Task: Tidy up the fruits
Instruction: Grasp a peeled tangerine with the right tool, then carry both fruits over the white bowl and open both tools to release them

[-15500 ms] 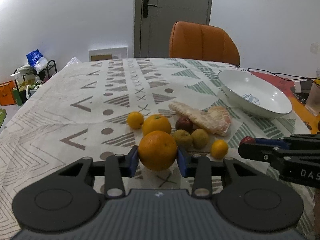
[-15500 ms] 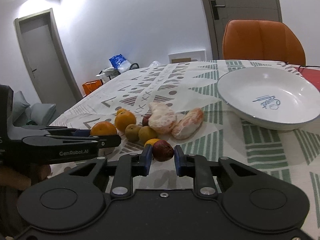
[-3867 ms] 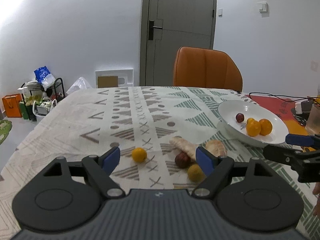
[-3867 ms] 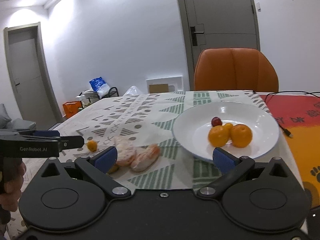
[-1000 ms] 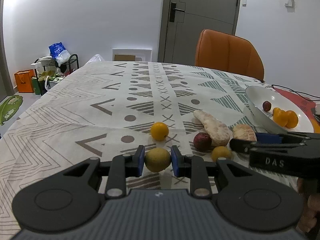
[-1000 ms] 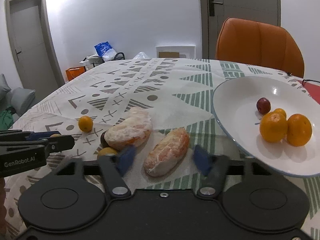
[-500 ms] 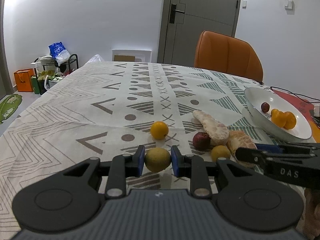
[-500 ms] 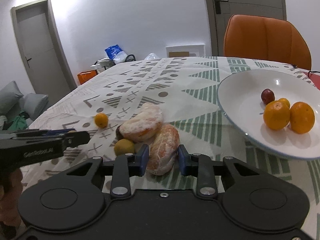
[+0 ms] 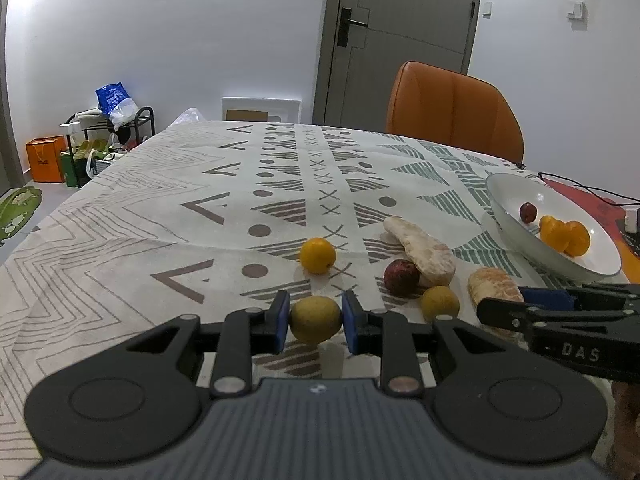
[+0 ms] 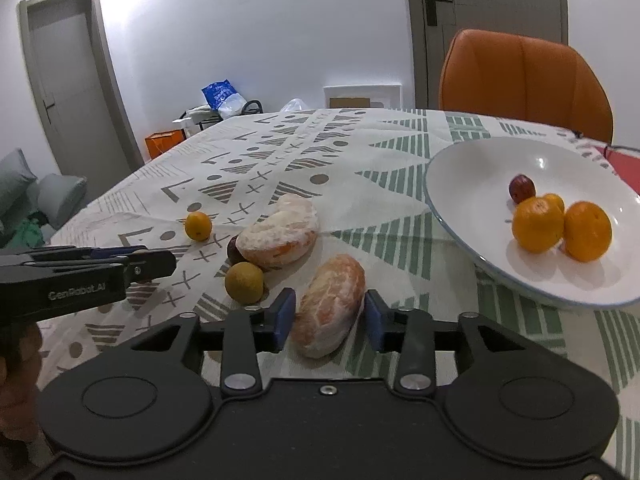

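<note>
Carefully now, because both of your grippers carry risk. On the left, your left gripper [image 9: 312, 321] has its fingers closed on a yellow-green fruit [image 9: 315, 317]; it is round and smooth, so I think it can slip out and roll over the table [image 9: 160, 216] if you swing fast toward the bowl [image 9: 516, 220]. Near the middle, a small orange [image 9: 317, 255], a dark red fruit [image 9: 401, 277], another yellow-green fruit [image 10: 244, 282] and a large peeled piece [image 10: 278, 230] lie close together, so a low pass may knock them. On the right, your right gripper [image 10: 327, 319] has its fingers around a peeled citrus piece [image 10: 330, 305], touching or nearly touching; I cannot tell if the grip is firm. It looks soft, so hard pressure may crush it. The bowl already holds oranges [image 10: 560, 226], and a drop may push them.
</note>
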A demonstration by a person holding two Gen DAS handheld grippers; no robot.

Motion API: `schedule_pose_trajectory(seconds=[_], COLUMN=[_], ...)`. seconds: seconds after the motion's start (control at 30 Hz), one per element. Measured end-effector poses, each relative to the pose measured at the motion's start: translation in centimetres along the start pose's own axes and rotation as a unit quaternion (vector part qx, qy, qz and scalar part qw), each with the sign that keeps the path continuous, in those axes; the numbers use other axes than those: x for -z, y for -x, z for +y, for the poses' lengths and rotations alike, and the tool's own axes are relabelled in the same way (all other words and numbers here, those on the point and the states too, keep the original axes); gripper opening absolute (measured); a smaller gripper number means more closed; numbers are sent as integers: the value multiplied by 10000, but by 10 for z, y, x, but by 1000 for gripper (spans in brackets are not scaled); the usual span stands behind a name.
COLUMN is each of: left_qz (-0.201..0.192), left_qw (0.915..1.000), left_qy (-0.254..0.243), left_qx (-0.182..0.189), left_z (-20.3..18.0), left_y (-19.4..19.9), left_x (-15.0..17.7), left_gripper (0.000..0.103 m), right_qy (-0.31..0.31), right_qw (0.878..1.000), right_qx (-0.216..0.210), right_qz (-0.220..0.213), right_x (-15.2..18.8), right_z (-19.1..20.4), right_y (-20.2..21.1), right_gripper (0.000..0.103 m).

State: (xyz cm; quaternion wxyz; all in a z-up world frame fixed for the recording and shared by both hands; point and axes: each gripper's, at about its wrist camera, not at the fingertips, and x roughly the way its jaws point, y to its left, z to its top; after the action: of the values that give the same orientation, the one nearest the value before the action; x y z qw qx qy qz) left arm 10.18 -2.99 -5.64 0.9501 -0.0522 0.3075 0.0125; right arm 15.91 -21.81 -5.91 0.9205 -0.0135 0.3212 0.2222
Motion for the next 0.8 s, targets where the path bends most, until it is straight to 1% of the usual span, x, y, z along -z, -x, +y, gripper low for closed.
schedule_pose_trajectory(seconds=[0.1, 0.2, 0.23, 0.3, 0.33, 0.37, 0.4, 0.47, 0.63, 0.8], left_qz=[-8, -8, -10, -19, -28, -42, -54, -82, -164, -207], left_qw=[10000, 10000, 10000, 10000, 10000, 10000, 10000, 9999, 9997, 9994], left_qy=[12, 12, 9, -4, -18, -35, -50, -78, -170, -215], left_qx=[-43, -52, -48, -28, -14, -1, 9, 36, 105, 145], left_z=[2, 2, 2, 1, -1, -2, -3, -7, -17, -24], left_y=[1, 1, 1, 2, 2, 3, 4, 5, 8, 8], left_x=[-1, -1, -1, -1, -2, -2, -2, -4, -8, -12], left_gripper=[26, 26, 26, 26, 26, 26, 26, 26, 26, 26], right_qy=[80, 181, 217, 236, 199, 171, 168, 144, 103, -17], right_qw=[10000, 9998, 9997, 9996, 9997, 9998, 9997, 9995, 9992, 9987], right_qx=[39, 88, 99, 86, 34, -21, -14, 30, -40, -118], right_qz=[-31, -67, -78, -99, -109, -109, -159, -277, -377, -487], right_x=[-1, 0, 1, 1, 0, 0, 0, -2, -5, -5], right_z=[3, 6, 7, 5, 4, 2, 1, 0, -4, -8], right_y=[-4, -6, -6, -4, -3, -2, 0, 5, 12, 19], right_gripper=[49, 49, 46, 34, 33, 29, 25, 22, 19, 18])
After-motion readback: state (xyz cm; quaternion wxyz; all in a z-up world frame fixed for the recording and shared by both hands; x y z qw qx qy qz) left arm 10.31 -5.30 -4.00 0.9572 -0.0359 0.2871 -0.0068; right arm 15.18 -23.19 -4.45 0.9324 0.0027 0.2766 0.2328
